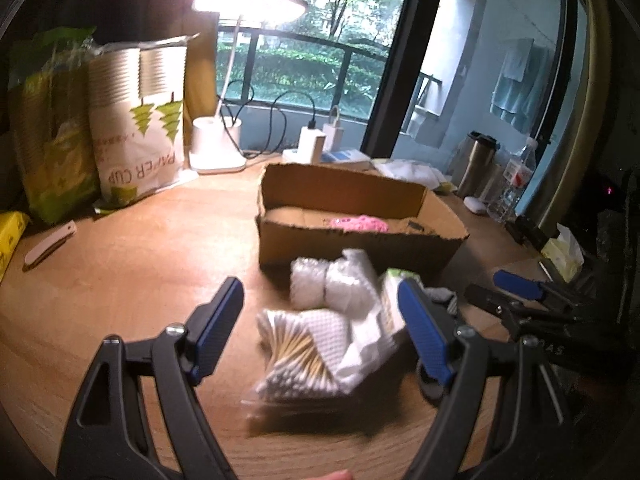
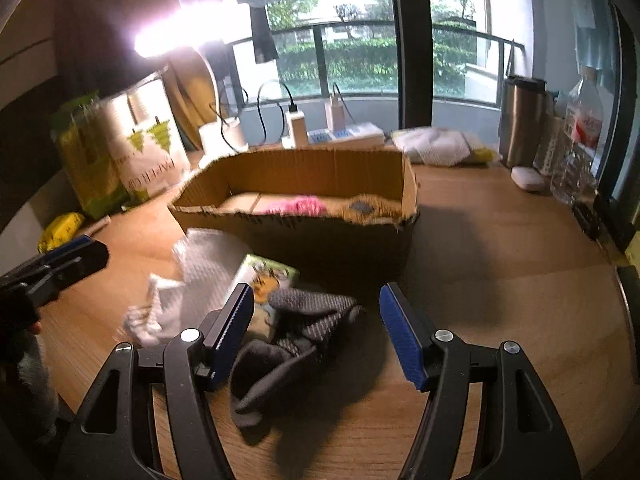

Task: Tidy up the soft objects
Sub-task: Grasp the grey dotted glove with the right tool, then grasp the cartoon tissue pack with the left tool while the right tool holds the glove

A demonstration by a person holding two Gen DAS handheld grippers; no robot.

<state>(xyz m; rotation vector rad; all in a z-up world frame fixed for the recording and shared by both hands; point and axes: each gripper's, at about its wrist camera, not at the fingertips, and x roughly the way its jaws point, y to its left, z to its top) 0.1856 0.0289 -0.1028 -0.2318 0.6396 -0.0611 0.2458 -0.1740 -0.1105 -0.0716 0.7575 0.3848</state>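
I am at the approach step: left gripper and right gripper both gape empty over the soft pile on the counter, cardboard box at twelve o'clock; next, straddle and clamp the dark cloth.

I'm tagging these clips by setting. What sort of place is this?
Probably a home desk by a balcony window: a lit desk lamp, chargers in a power strip, and a towel hanging outside.

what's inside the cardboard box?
In the box: a pink item and a dark patch on the floor. The near wall hides the rest of the floor.
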